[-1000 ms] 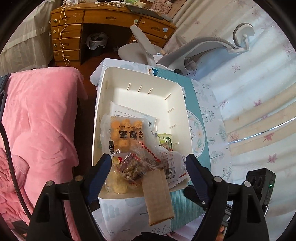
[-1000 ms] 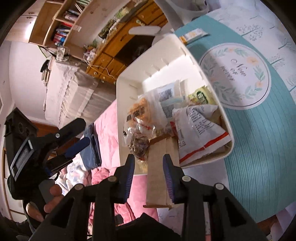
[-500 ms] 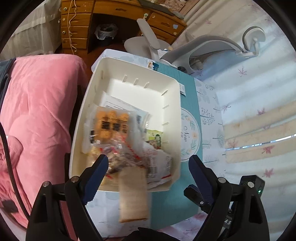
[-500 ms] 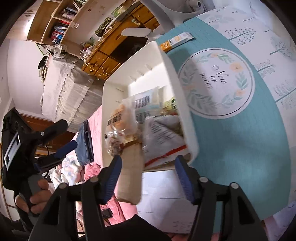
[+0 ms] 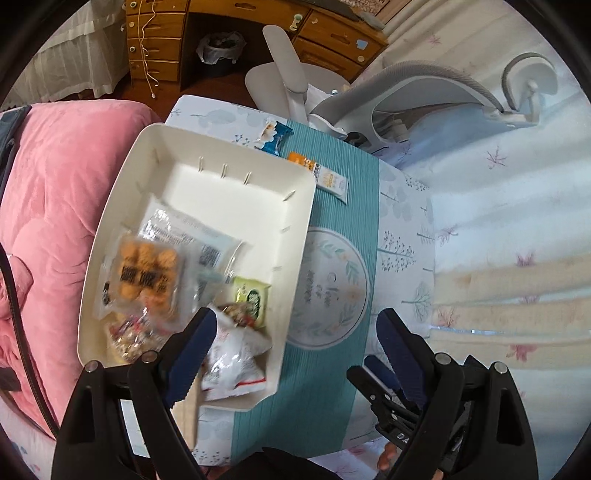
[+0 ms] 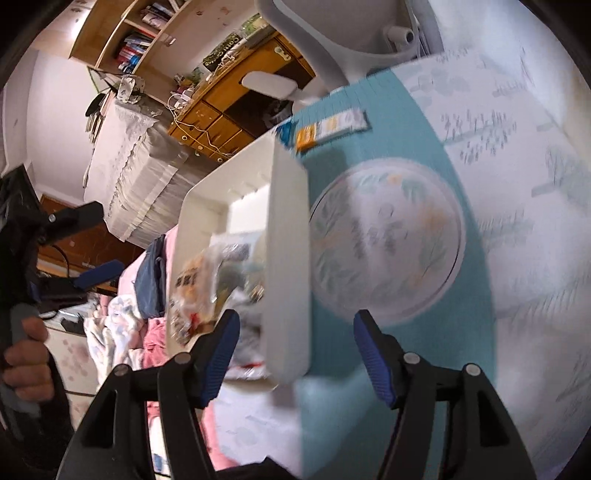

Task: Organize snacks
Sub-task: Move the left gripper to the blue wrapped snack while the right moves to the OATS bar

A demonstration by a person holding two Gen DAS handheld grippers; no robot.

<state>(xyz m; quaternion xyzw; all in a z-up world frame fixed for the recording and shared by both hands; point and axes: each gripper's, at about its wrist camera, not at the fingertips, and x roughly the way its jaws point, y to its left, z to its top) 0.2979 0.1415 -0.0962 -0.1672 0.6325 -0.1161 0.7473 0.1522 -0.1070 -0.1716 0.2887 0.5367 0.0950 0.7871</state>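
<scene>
A white bin [image 5: 207,155] on the table holds several snack packets, among them an orange biscuit pack [image 5: 146,271], a green packet [image 5: 251,295] and a white red-striped bag [image 5: 232,363]. A brown flat packet [image 5: 186,417] leans over its near rim. An orange-and-white bar [image 5: 319,175] and a blue packet [image 5: 275,136] lie beyond the bin. My left gripper [image 5: 293,345] is open and empty above the bin's near right corner. My right gripper [image 6: 295,350] is open and empty, close over the bin's right wall [image 6: 288,258]. The orange-and-white bar [image 6: 330,127] shows blurred there.
A teal runner with a round floral print [image 5: 332,291] runs beside the bin. A pink cushion [image 5: 55,192] lies left of it. A grey office chair [image 5: 406,99] and a wooden desk [image 5: 229,26] stand beyond the table. The left gripper shows at the right wrist view's left edge [image 6: 74,251].
My right gripper opened and let go of the brown packet, which now rests on the bin's near rim. Both grippers swung right toward the teal runner.
</scene>
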